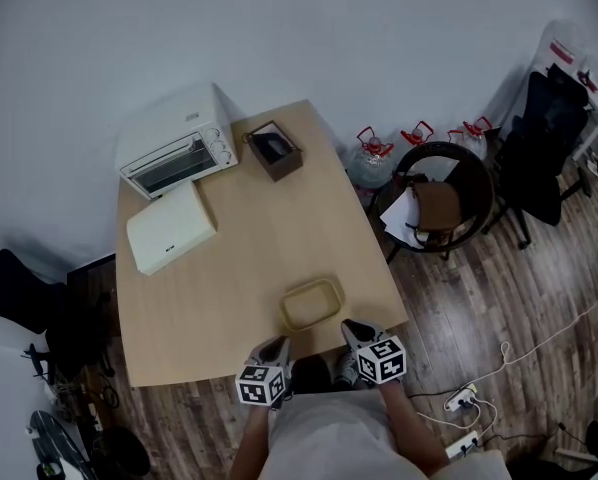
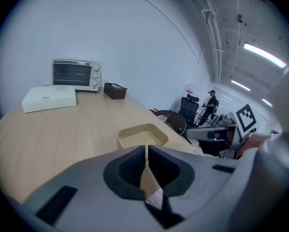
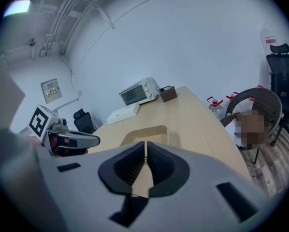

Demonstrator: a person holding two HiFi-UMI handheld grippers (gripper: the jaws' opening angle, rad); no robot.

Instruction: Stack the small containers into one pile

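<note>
Beige tub (image 1: pixel 312 304) sits near the table's front edge, straight ahead of both grippers and between their lines. Its long axis runs side to side across us, with the right end tipped slightly away. In the left gripper view its rim (image 2: pixel 142 135) looks layered, so we judge the pile is already nested; we see no loose tubs elsewhere.

Right gripper (image 1: pixel 352 328) is the nearer one, just beside the tub's near right corner. Left gripper (image 1: pixel 276 347) hangs a bit further back, off the near left corner. Neither touches the tub.

Both pairs of jaws are pressed nearly together with nothing between them: left (image 2: pixel 147 149), right (image 3: pixel 145 146). Each view shows the tub (image 3: pixel 147 133) just past the tips.

Table (image 1: pixel 249 258) is pale wood, flat and mostly bare. At the far end stand a toaster oven (image 1: pixel 174 153), a white box (image 1: pixel 171 226) and a brown box (image 1: pixel 273 149), all well apart from the tub.

Around it we see a white wall, dark wood floor, a round chair (image 1: pixel 441 203) and water jugs (image 1: pixel 374 155) to the right.
</note>
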